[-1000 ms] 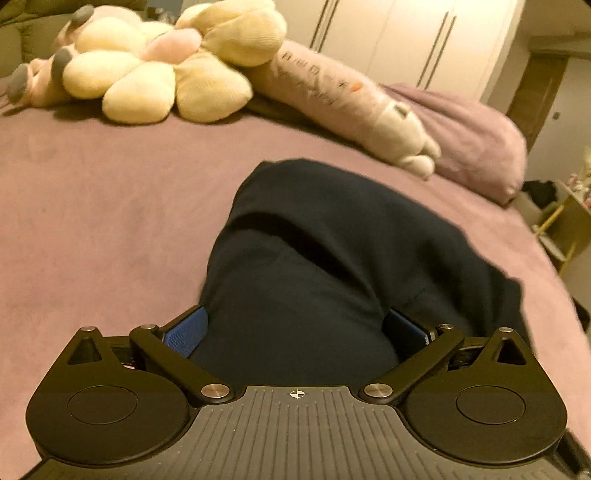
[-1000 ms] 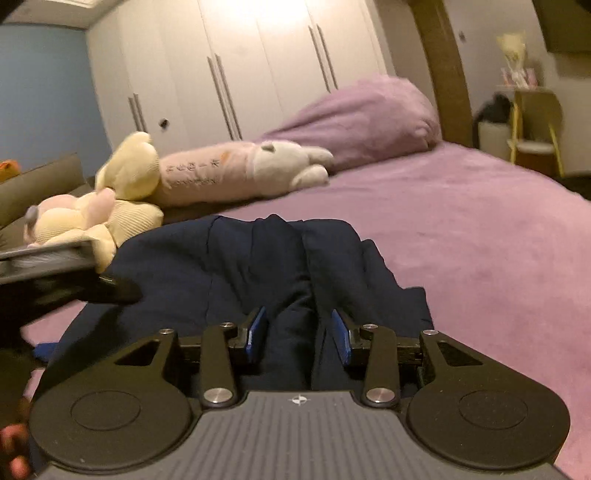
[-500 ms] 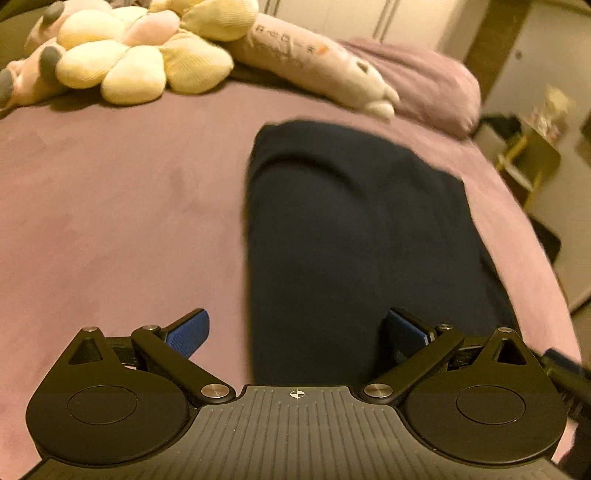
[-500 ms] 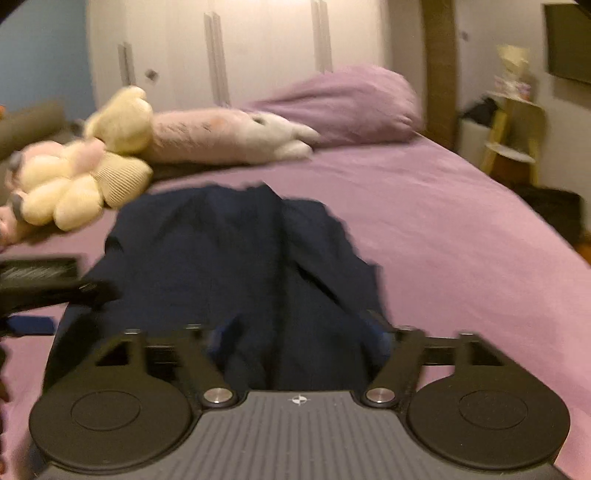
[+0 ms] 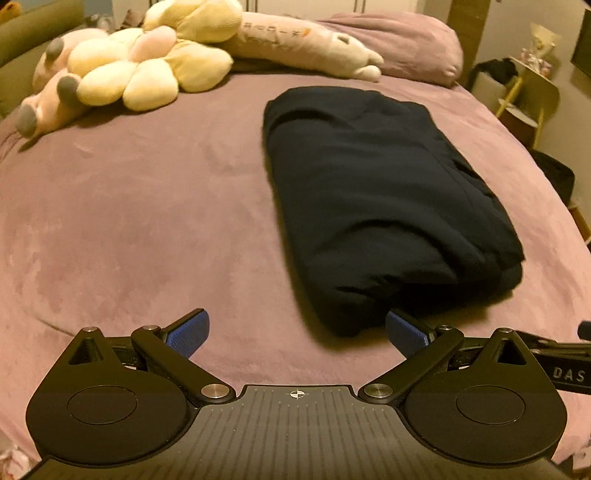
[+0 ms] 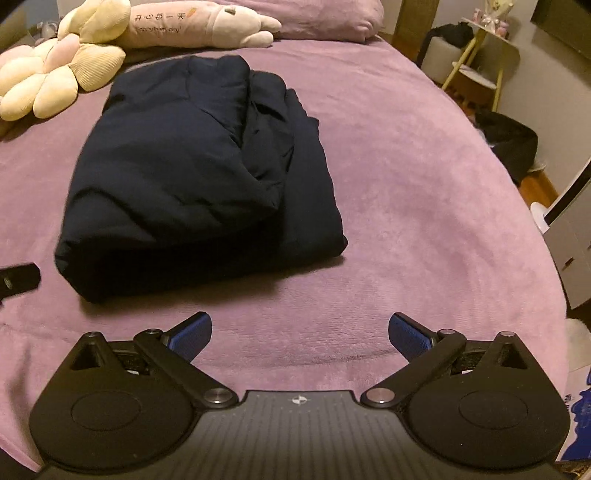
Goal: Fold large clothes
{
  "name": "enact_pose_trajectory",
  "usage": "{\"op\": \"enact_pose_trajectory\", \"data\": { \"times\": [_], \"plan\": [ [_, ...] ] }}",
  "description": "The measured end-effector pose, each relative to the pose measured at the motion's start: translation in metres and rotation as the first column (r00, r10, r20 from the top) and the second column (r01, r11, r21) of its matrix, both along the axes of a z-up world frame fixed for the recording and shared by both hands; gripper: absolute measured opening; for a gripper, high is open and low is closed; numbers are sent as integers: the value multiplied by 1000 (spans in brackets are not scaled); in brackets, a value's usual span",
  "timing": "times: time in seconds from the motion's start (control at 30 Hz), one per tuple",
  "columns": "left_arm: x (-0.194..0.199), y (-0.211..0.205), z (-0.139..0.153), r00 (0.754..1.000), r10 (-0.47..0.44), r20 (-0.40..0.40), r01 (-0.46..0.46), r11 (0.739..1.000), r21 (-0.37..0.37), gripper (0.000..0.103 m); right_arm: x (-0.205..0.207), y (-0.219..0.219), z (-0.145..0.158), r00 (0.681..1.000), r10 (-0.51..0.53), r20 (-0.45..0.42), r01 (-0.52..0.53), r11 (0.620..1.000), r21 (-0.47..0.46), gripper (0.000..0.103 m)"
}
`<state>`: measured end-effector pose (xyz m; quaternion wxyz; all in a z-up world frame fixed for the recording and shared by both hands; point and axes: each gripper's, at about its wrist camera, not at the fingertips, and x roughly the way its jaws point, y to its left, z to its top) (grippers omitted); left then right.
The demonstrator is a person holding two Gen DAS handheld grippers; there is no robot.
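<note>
The right gripper (image 6: 299, 332) has its blue-padded fingers (image 6: 190, 332) spread as wide as they go, having just been opening, with nothing between them but the purple bedspread (image 6: 424, 192). The left gripper (image 5: 297, 330) is likewise released, its fingers (image 5: 188, 332) wide apart over bare bedspread (image 5: 129, 221); in the left wrist view its right pad sits just beside the near end of the folded dark navy garment (image 5: 373, 192), and contact cannot be told. In the right wrist view the garment (image 6: 192, 177) lies at about 11 o'clock from the fingers, apart from them, a thick rectangular bundle with a creased upper layer folded over a wider lower one. In the left wrist view it runs from 1 o'clock away toward 12 o'clock. Beyond it, at 10 to 11 o'clock in both views, rests a cream flower-shaped plush (image 5: 155, 62) (image 6: 55, 74), with a long pink bunny bolster (image 5: 306, 44) (image 6: 199, 26) lying behind it at 12 o'clock and a purple pillow (image 5: 406, 40) (image 6: 325, 18) past that. At 2 o'clock, off the bed's edge, stands a yellow-legged stool (image 6: 476, 70) (image 5: 528, 96).
</note>
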<state>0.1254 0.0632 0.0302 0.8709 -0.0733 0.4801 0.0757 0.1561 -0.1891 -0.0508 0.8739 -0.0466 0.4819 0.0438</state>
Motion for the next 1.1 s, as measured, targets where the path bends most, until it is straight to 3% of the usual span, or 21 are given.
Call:
{"op": "enact_pose_trajectory", "data": {
  "times": [1.1],
  "plan": [
    [-12, -12, -3, 998, -31, -48, 32, 999, 12, 103, -16, 8, 21, 1000, -3, 8, 3, 1000, 11, 102]
  ]
}}
